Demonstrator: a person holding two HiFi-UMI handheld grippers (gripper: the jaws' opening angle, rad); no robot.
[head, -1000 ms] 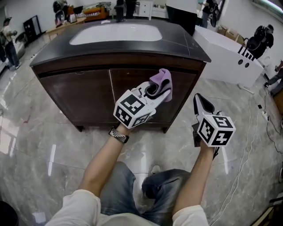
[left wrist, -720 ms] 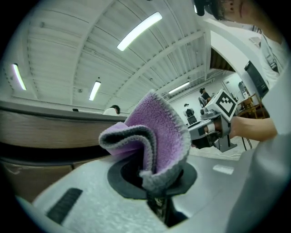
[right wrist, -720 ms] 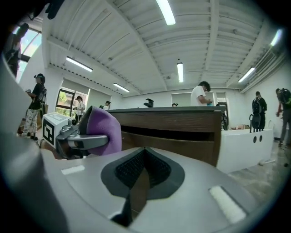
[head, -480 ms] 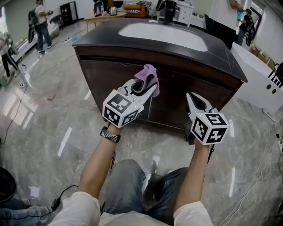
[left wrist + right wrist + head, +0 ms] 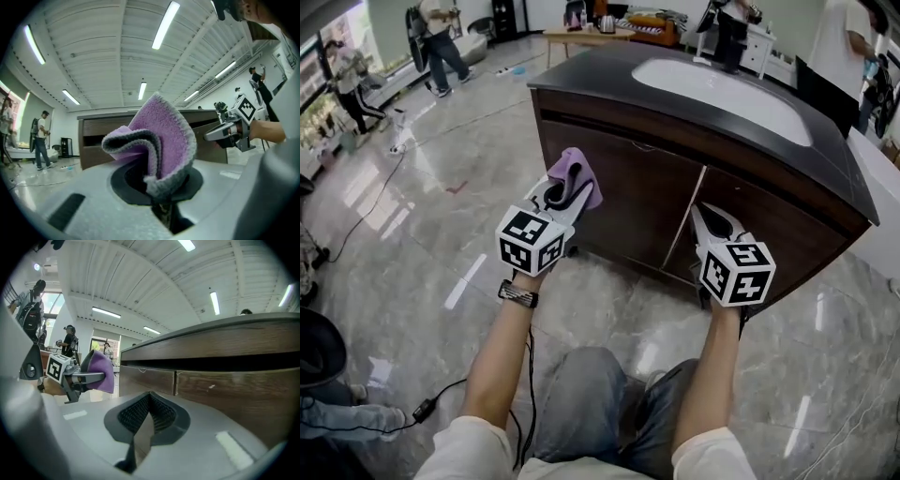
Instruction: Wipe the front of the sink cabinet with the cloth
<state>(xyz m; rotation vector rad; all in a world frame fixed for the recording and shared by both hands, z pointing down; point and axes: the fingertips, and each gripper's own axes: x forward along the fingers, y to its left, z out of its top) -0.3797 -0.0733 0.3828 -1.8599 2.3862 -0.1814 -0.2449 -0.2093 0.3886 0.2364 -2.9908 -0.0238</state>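
A dark wooden sink cabinet with a black top and a white basin stands ahead of me. My left gripper is shut on a folded purple cloth with a grey edge, held just before the cabinet's left front corner. The cloth bunches up out of the jaws in the left gripper view. My right gripper is shut with nothing in it, its tips close to the right door. The cabinet front fills the right gripper view, where the cloth shows at left.
A glossy marble floor surrounds the cabinet. A black cable trails by my left arm. People stand at the back left. A table with objects is behind the sink.
My view has swung left, so the cabinet now sits to the right. The left gripper with the cloth has moved from the cabinet's middle front toward its left corner. The right gripper stays low by the doors.
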